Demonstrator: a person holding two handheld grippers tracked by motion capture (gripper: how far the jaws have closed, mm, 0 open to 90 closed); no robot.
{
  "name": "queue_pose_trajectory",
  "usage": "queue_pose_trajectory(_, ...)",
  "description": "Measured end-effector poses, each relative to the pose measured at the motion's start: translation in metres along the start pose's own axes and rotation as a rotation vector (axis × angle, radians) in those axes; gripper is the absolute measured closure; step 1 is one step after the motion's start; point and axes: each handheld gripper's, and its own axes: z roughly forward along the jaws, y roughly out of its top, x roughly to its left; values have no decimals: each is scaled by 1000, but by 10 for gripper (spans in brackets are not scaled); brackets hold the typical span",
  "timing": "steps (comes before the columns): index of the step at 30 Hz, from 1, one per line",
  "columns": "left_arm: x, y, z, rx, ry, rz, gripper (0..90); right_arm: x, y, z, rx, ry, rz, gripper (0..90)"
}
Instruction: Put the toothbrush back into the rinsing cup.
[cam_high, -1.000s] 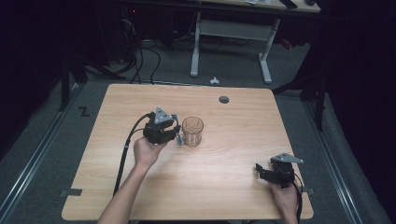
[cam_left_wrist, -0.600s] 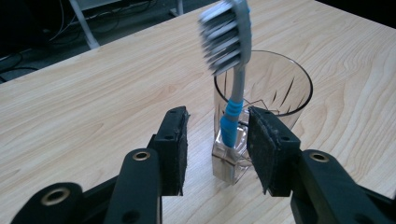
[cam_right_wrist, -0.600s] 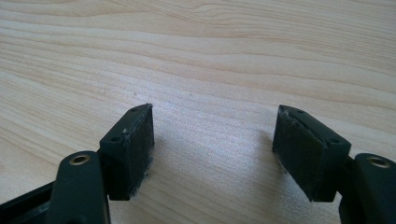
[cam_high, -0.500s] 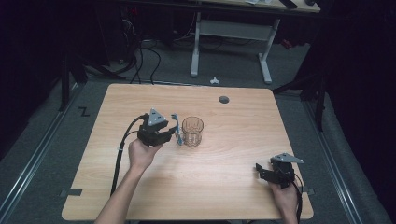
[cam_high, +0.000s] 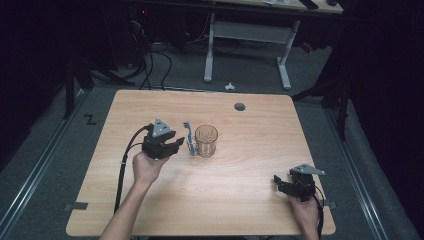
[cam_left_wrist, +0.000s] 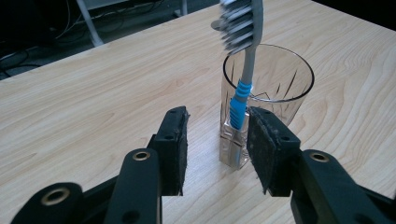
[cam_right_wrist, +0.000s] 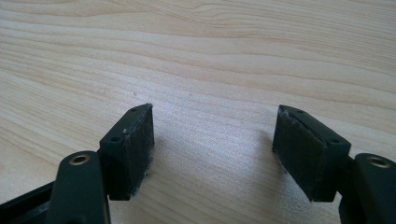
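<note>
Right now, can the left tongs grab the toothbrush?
Probably yes. The left tongs are open, and the toothbrush leans upright against the glass, its handle just inside one jaw. Nothing blocks the way.

Pretty dim room, only the light wood table (cam_high: 210, 200) is properly lit, and it has a small round dark grommet (cam_high: 240, 106) near its far edge. Grey carpet floor (cam_high: 60, 145) all around. Behind it sits a white-legged desk (cam_high: 247, 31), with black cables (cam_high: 150, 60) tangled on the floor at the back left.
</note>
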Motion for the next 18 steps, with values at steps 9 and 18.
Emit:
queue_pose_trajectory(9, 4, -7, -7, -8, -20, -41, 583, 0, 0, 0, 0, 0, 0, 296)
queue_pose_trajectory(18, 7, -15, -14, -17, -23, -64, 581, 0, 0, 0, 0, 0, 0, 296)
